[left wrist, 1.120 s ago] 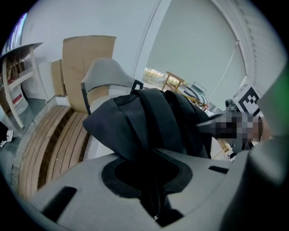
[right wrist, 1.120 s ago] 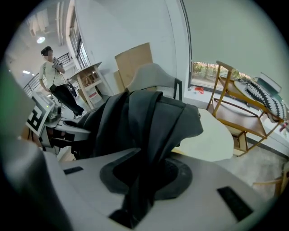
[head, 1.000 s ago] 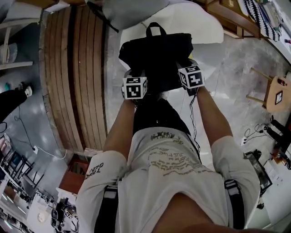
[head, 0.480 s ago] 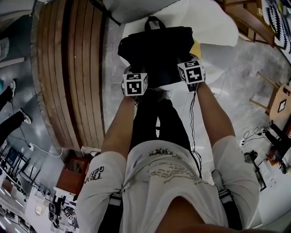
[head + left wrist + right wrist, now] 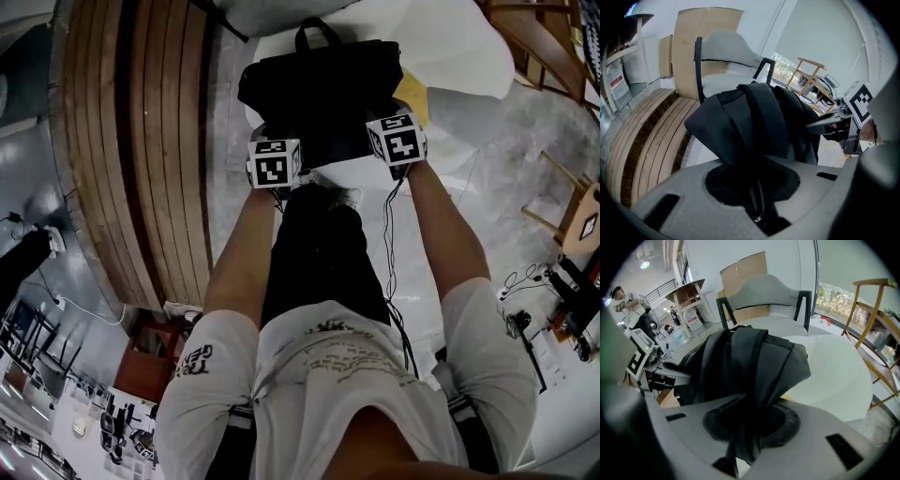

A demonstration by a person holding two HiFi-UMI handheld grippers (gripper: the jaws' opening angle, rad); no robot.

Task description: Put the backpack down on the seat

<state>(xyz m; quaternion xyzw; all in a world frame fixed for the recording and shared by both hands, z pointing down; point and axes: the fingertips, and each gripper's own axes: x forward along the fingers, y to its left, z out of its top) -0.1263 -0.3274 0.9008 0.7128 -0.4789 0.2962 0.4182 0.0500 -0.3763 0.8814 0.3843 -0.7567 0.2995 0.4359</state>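
A black backpack hangs in front of me over a white seat. I cannot tell whether its bottom touches the seat. My left gripper is shut on a fold of the backpack's near left edge, and my right gripper is shut on its near right edge. In the left gripper view the black fabric runs down into the pinched jaws of the left gripper. The right gripper view shows the backpack gathered into the right gripper, with the white seat right behind it.
A curved wooden slat bench runs along the left. Behind the seat stands a grey chair with a black frame. A yellow patch shows beside the backpack. Wooden shelving is at the right, a person far left.
Both grippers and the backpack have sunk together toward the white seat, and more of the seat now shows around the bag. The grips have not changed.
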